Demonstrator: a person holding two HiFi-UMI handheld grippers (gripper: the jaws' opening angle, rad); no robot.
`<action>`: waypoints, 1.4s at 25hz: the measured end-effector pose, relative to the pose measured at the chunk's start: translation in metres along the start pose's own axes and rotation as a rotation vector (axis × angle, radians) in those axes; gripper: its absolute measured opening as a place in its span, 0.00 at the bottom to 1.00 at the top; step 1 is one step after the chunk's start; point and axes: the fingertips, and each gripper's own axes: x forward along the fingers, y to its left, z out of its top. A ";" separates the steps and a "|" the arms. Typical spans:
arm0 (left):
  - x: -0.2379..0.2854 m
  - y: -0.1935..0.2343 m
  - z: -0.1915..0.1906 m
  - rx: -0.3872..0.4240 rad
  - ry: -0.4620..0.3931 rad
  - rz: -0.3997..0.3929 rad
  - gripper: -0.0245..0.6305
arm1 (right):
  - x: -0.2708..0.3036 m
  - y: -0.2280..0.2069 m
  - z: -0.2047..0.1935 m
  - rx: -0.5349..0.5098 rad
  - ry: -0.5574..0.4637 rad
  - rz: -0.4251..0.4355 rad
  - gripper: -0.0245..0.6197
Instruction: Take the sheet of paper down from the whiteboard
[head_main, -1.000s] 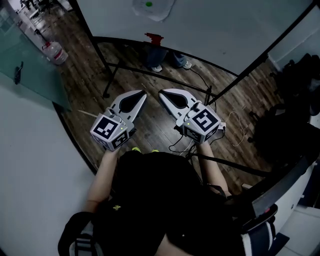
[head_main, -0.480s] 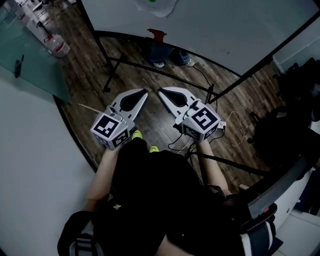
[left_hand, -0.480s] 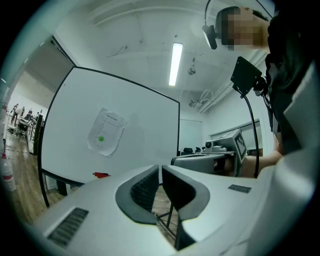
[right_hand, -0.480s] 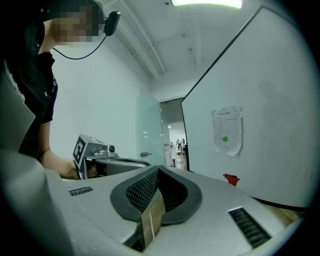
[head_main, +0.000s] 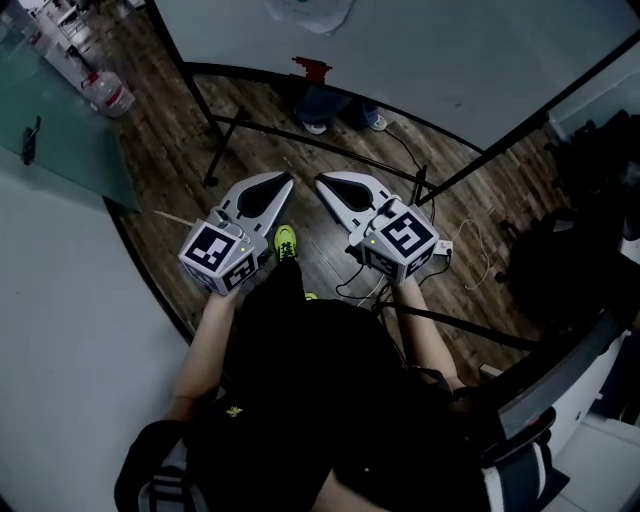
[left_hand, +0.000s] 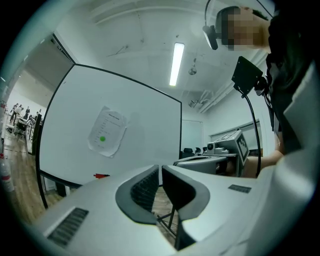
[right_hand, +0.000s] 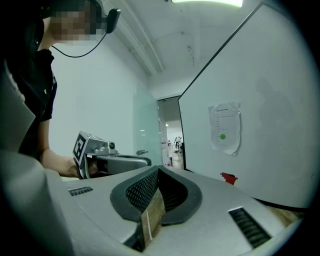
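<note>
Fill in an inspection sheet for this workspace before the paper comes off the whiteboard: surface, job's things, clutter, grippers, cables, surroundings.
surface: whiteboard upright on a black stand.
job's things: sheet of paper on the whiteboard, wrinkled, with a green dot on it; untouched.
clutter: red item at the board's lower edge; water bottle on the wooden floor.
grippers: left gripper and right gripper side by side, fingers together, nothing held, short of the board.
cables: black cable loose on the floor by the stand.
surroundings: glass partition at left; dark bags at right.
</note>
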 end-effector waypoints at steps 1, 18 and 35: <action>0.003 0.003 0.001 0.005 0.001 -0.004 0.10 | 0.002 -0.002 0.001 -0.001 0.002 -0.002 0.07; 0.052 0.073 0.015 -0.008 0.004 -0.048 0.10 | 0.057 -0.066 0.013 0.008 0.011 -0.038 0.07; 0.106 0.164 0.036 0.030 0.016 -0.116 0.10 | 0.135 -0.140 0.029 0.018 0.018 -0.117 0.07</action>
